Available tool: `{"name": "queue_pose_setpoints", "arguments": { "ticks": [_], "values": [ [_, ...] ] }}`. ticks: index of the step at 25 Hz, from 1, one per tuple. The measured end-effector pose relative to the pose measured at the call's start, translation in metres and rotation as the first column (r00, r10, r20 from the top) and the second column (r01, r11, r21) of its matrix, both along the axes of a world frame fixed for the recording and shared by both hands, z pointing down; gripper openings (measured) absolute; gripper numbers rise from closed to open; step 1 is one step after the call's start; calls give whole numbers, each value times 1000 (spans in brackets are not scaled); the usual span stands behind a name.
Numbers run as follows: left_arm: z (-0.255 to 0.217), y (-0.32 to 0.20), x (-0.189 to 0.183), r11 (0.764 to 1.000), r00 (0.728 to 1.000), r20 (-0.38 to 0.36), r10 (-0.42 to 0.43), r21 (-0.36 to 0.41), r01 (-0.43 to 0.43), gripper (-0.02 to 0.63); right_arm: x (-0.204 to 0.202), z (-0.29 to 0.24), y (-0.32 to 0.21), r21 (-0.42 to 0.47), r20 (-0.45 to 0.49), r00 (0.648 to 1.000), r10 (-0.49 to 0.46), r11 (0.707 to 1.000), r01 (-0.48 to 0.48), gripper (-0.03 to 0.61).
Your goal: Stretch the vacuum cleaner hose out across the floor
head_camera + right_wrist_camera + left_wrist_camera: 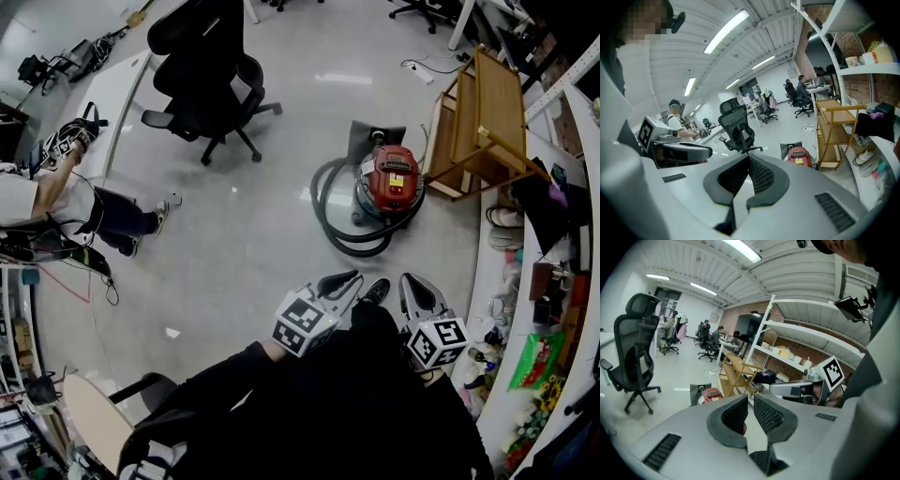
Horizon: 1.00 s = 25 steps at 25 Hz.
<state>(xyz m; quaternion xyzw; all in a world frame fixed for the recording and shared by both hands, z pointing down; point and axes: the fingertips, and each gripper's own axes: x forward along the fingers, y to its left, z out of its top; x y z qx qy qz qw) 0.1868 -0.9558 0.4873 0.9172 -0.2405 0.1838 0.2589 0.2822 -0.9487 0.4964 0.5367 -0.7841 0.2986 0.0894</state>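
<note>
Hose (321, 208) lies coiled round the red vacuum cleaner (390, 183); left claw (351, 278) and right claw (415, 283) both closed, empty.

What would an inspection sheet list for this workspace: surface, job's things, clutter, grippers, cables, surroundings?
Surface: glossy grey floor, bare in front of the vacuum.
Job's things: red vacuum cleaner upright on the floor; black hose looped around its base, not stretched out.
Clutter: wooden rack right beside the vacuum; black office chair farther left.
Grippers: left gripper shut, empty; right gripper shut, empty; both short of the hose.
Cables: white power strip and its lead on the floor behind the rack; loose wires at left.
Surroundings: seated person at left; loaded shelving along the right.
</note>
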Motion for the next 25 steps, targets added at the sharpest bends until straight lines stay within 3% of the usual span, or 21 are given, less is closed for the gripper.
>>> {"name": "queue_pose_setpoints", "arguments": {
  "ticks": [5, 15, 22, 25],
  "values": [
    [-11, -39, 25, 998, 996, 62, -63, 30, 61, 54, 35, -7, -57, 52, 52, 998, -31, 998, 29, 5],
    [14, -77, 58, 987, 978, 136, -158, -17, 162, 54, 60, 45, -93, -27, 191, 974, -121, 991, 128, 5],
    [40, -136, 71, 979, 987, 61, -147, -134, 154, 55, 87, 67, -146, -36, 114, 993, -43, 998, 47, 5],
    [44, -174, 73, 981, 992, 17, -126, -146, 127, 55, 88, 75, -165, -48, 101, 993, -55, 997, 60, 5]
  ]
}}
